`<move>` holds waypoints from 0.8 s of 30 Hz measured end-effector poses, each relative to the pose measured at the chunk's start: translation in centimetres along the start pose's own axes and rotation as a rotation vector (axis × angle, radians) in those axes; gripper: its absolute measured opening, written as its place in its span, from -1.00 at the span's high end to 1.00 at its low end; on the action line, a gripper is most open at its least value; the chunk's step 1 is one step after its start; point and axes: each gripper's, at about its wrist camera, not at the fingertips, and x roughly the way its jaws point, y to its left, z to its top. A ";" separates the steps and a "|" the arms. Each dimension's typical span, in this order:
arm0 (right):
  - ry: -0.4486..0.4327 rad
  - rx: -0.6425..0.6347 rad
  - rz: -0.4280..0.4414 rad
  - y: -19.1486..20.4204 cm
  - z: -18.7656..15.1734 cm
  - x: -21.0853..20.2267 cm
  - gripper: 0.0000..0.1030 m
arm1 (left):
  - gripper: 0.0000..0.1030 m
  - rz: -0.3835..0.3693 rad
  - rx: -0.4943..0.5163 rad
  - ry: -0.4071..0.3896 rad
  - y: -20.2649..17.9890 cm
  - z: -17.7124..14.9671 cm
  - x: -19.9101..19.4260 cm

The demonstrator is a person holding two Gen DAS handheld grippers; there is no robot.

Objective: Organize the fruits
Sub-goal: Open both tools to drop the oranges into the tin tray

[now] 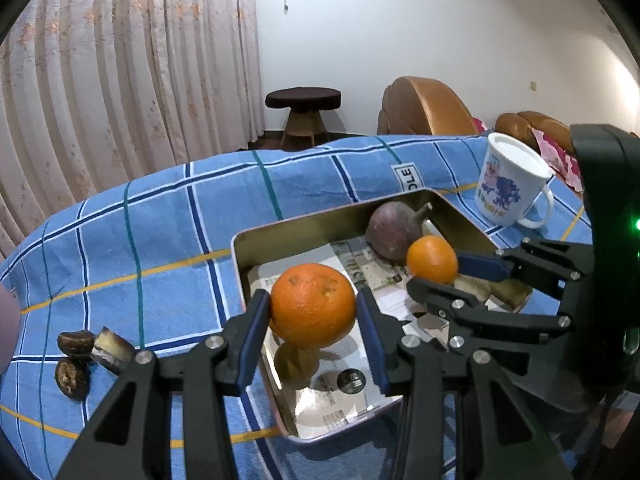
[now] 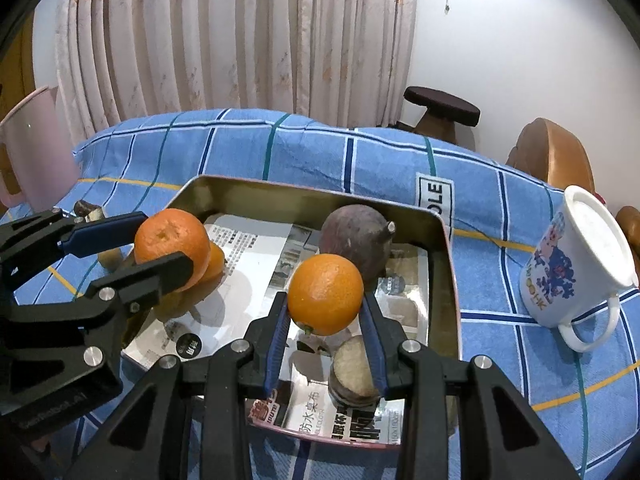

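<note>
My left gripper (image 1: 314, 306) is shut on a large orange (image 1: 313, 305) and holds it above the left part of a metal tray (image 1: 296, 224). My right gripper (image 2: 325, 308) is shut on a smaller orange (image 2: 325, 294) above the tray's (image 2: 448, 264) near right part. Each gripper also shows in the other's view: the right one (image 1: 440, 276) and the left one (image 2: 160, 240). A dark purple passion fruit (image 2: 356, 238) lies in the tray's far corner. A round brown cut piece (image 2: 354, 372) lies in the tray under my right gripper.
A blue checked cloth (image 1: 160, 240) covers the table. Three dark fruit pieces (image 1: 86, 354) lie on it left of the tray. A white printed mug (image 2: 580, 264) stands right of the tray. A pink jug (image 2: 32, 148) stands at the far left. Newspaper lines the tray.
</note>
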 end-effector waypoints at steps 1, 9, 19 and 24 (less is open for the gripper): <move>0.001 0.000 0.001 0.0 0.0 0.1 0.28 | 0.10 0.001 0.005 0.006 0.0 0.0 0.1; 0.004 0.013 0.021 -0.1 -0.2 -0.1 0.21 | -0.23 0.001 0.014 -0.018 -0.3 0.2 -1.2; -0.081 0.006 0.024 2.0 0.9 -3.6 -0.05 | -0.53 0.098 -0.010 -0.092 4.7 -0.7 -6.2; -0.118 -0.073 0.085 6.8 2.4 -4.6 -0.05 | -0.53 0.207 -0.059 -0.083 10.2 -2.1 -7.3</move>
